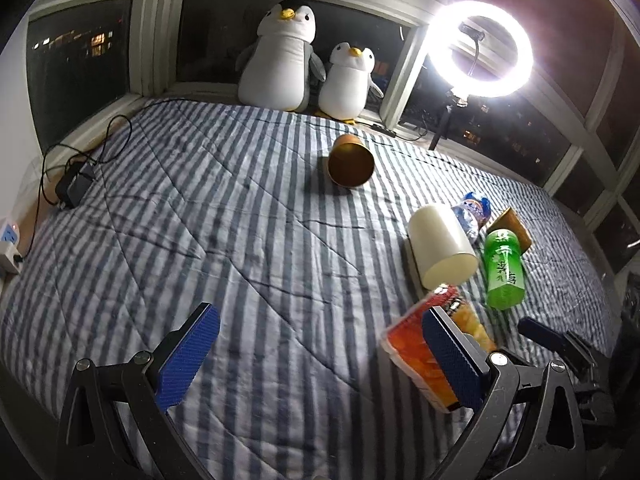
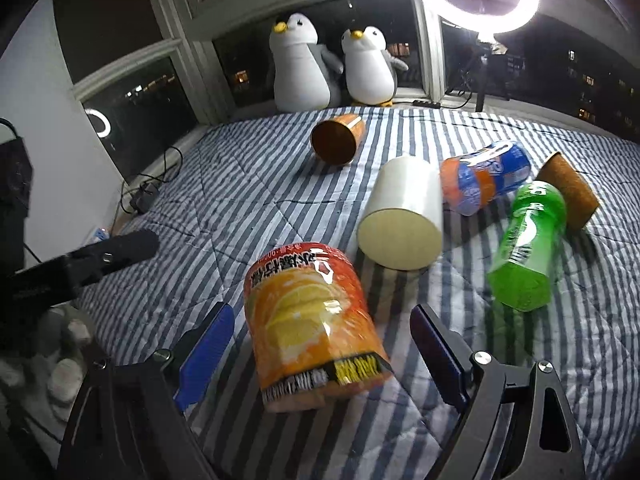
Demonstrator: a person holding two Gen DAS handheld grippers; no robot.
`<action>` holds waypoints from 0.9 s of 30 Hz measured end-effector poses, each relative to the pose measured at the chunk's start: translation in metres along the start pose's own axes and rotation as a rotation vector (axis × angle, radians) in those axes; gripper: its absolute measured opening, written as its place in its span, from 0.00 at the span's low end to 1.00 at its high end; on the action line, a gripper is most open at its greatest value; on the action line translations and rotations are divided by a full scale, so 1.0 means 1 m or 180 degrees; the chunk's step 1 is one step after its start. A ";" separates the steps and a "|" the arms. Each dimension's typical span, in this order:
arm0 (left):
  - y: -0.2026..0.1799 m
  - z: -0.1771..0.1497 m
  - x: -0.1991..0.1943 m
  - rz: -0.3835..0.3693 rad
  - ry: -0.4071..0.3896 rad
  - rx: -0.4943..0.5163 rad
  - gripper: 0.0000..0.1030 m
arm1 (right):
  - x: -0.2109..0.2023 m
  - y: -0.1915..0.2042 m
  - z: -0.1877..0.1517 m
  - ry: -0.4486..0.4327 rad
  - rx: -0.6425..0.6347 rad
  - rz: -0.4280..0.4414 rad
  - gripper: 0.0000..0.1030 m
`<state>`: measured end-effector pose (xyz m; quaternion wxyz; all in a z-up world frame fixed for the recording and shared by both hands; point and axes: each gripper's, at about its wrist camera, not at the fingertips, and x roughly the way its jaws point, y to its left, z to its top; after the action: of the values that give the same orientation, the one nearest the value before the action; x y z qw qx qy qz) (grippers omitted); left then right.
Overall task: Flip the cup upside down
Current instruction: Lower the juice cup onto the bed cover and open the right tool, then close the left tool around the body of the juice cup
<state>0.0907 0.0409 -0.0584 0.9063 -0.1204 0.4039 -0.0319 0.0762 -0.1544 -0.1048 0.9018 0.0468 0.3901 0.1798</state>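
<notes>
Several cups lie on their sides on a striped bedspread [image 1: 200, 240]. An orange-printed cup [image 2: 312, 328] lies between the open fingers of my right gripper [image 2: 320, 344], not touched by either pad; it also shows in the left wrist view [image 1: 420, 344]. A cream cup [image 2: 402, 216] [image 1: 442, 248] lies beyond it. A brown cup [image 2: 336, 140] [image 1: 351, 160] lies further back, its mouth toward me. My left gripper [image 1: 320, 356] is open and empty over bare bedspread, left of the orange cup.
A green cup [image 2: 528, 240], a blue-and-orange cup [image 2: 486, 178] and a cork-coloured cup [image 2: 568, 188] lie at the right. Two plush penguins [image 1: 280, 52] sit on the sill by the window. A ring light [image 1: 480, 48] stands back right. A charger and cables [image 1: 74, 184] lie at the left.
</notes>
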 end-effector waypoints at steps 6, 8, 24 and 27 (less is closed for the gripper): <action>-0.016 -0.007 0.002 -0.0062 0.0047 -0.0118 0.99 | -0.027 -0.020 -0.018 -0.0169 0.0140 -0.0130 0.85; -0.022 -0.008 0.005 -0.0087 0.0078 -0.0154 0.99 | -0.032 -0.026 -0.023 -0.0195 0.0186 -0.0154 0.85; -0.063 -0.009 0.054 -0.0354 0.0565 -0.0620 0.99 | -0.064 -0.059 -0.049 -0.0404 0.0391 -0.0304 0.85; -0.062 -0.010 0.065 -0.0418 0.0695 -0.0787 0.99 | -0.067 -0.062 -0.052 -0.0421 0.0419 -0.0315 0.85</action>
<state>0.1296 -0.0308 -0.0967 0.8313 -0.2529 0.4920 -0.0540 0.0147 -0.2397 -0.1085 0.9284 0.0983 0.3425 0.1056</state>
